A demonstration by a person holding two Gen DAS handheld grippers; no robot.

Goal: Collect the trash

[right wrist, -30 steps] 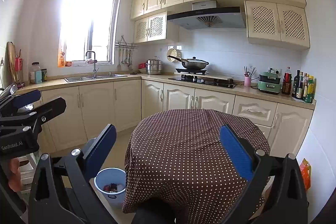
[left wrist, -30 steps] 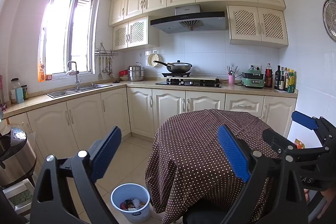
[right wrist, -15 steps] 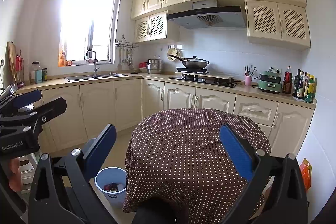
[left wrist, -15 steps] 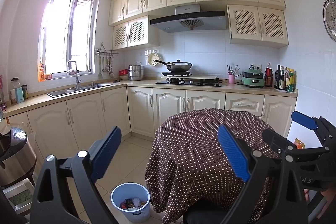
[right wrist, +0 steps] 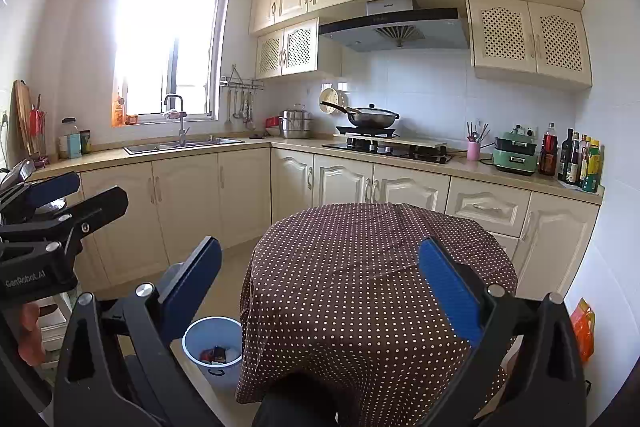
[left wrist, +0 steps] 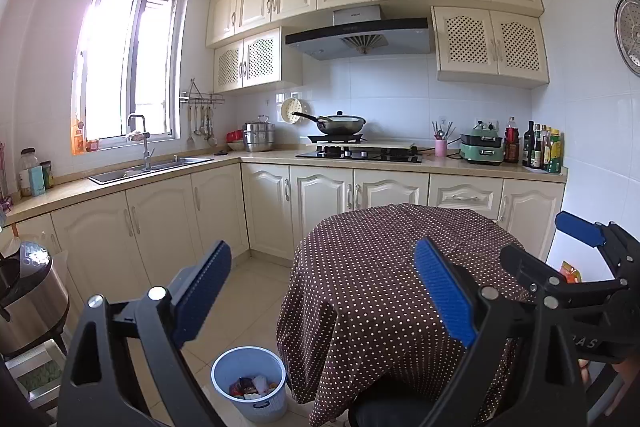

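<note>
A light blue waste bin [left wrist: 249, 383] stands on the floor left of the round table, with several pieces of trash [left wrist: 252, 387] inside; it also shows in the right wrist view [right wrist: 213, 345]. My left gripper [left wrist: 322, 291] is open and empty, held above the table's near edge. My right gripper [right wrist: 320, 287] is open and empty, held over the table. Each gripper shows at the edge of the other's view, the right one [left wrist: 580, 243] and the left one [right wrist: 68, 195]. The brown polka-dot tablecloth [left wrist: 384, 267] shows no trash on top.
Cream kitchen cabinets [left wrist: 168, 223] and a counter with sink [left wrist: 148, 165] and hob [left wrist: 360, 155] run behind the table. A steel cooker [left wrist: 28, 303] stands at far left. An orange bag [right wrist: 582, 327] lies by the right wall. Tiled floor [left wrist: 248, 287] lies between table and cabinets.
</note>
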